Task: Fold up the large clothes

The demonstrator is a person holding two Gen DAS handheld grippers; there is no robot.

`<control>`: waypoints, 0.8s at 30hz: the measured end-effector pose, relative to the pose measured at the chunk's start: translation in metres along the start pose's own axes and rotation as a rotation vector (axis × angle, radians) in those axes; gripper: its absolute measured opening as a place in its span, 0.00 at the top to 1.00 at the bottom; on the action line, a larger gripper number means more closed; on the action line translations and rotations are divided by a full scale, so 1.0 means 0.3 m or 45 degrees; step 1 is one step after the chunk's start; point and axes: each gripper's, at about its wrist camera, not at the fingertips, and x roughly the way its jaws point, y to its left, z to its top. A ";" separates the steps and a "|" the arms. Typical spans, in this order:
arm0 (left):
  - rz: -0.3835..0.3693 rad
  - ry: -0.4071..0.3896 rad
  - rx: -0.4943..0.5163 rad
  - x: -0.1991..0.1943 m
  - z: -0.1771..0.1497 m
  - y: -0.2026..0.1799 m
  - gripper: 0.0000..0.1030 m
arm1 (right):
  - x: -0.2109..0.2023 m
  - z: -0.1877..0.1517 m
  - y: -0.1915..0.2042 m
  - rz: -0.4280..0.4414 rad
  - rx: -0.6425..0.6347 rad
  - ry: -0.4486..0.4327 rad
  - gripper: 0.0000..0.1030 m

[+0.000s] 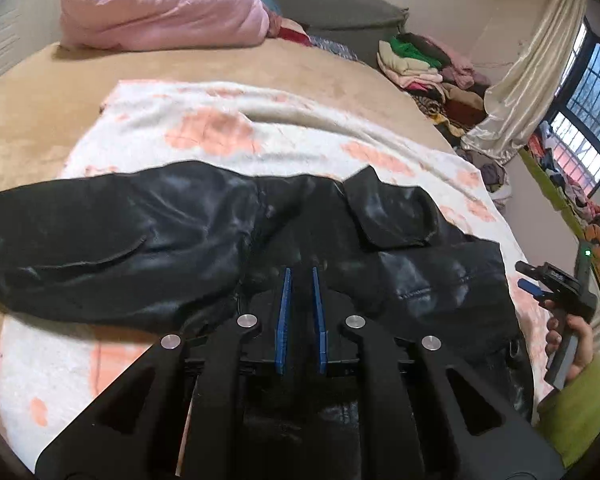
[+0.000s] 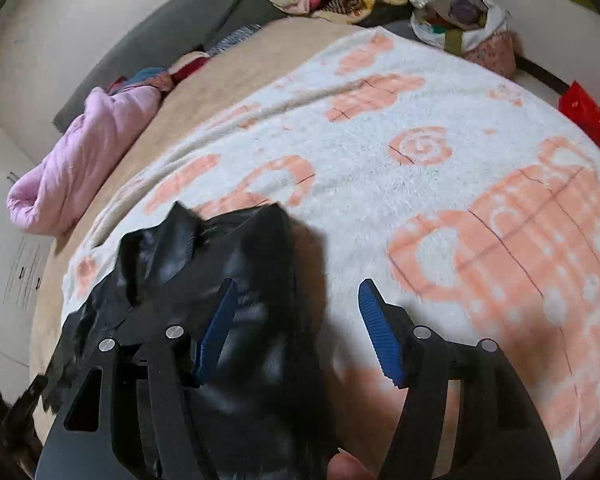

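- A shiny black leather-look jacket (image 1: 204,232) is lying spread on a white fleece blanket with peach patterns (image 1: 308,136), which is covering a tan bed (image 1: 40,92).
- The left gripper (image 1: 300,272) is hanging over the jacket's middle, its blue pads nearly pressed together; whether cloth is caught between them I cannot tell.
- The right gripper (image 2: 296,292) is hovering with jaws spread, straddling the jacket's edge, gripping nothing.
- A rolled pink quilt (image 1: 160,4) is resting at the bed's far end.

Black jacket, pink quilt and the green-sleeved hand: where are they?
Black jacket (image 1: 140,240): left wrist view, on its spread sleeve.
Pink quilt (image 1: 160,4): left wrist view, on its bundled middle.
Right hand (image 1: 576,344): left wrist view, on the fingers round the handle.
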 end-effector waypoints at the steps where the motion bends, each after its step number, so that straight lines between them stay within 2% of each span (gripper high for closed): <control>1: -0.002 -0.010 -0.008 -0.004 0.008 0.006 0.95 | 0.028 0.013 -0.002 0.016 0.014 0.020 0.40; 4: 0.001 -0.073 0.000 -0.044 0.023 -0.007 0.95 | 0.093 0.026 -0.006 0.084 0.078 0.085 0.40; 6: -0.044 -0.070 0.032 -0.043 0.019 -0.044 0.95 | 0.129 0.031 -0.005 0.111 0.099 0.093 0.41; 7: -0.063 -0.060 0.055 -0.033 0.010 -0.068 0.95 | 0.132 0.034 -0.004 0.113 0.101 0.092 0.46; 8: -0.076 -0.028 0.101 -0.006 -0.010 -0.109 0.95 | 0.143 0.033 0.002 0.121 0.097 0.099 0.61; 9: -0.079 0.008 0.138 0.024 -0.028 -0.139 0.95 | 0.149 0.032 0.011 0.135 0.084 0.109 0.67; 11: -0.053 0.086 0.194 0.093 -0.068 -0.185 0.93 | 0.142 0.030 0.038 0.090 0.006 0.088 0.71; 12: -0.008 0.153 0.208 0.144 -0.092 -0.197 0.93 | 0.137 0.030 0.047 0.078 -0.026 0.074 0.79; 14: 0.064 0.238 0.209 0.221 -0.126 -0.190 0.92 | 0.117 0.024 0.061 0.038 -0.086 0.020 0.85; 16: 0.093 0.308 0.197 0.288 -0.151 -0.170 0.92 | 0.116 0.023 0.053 0.000 -0.086 -0.005 0.88; 20: 0.080 0.325 0.172 0.305 -0.150 -0.154 0.92 | 0.169 0.006 0.048 -0.174 -0.163 -0.002 0.89; 24: 0.063 0.326 0.165 0.306 -0.147 -0.146 0.92 | 0.139 -0.009 0.073 -0.209 -0.250 -0.028 0.87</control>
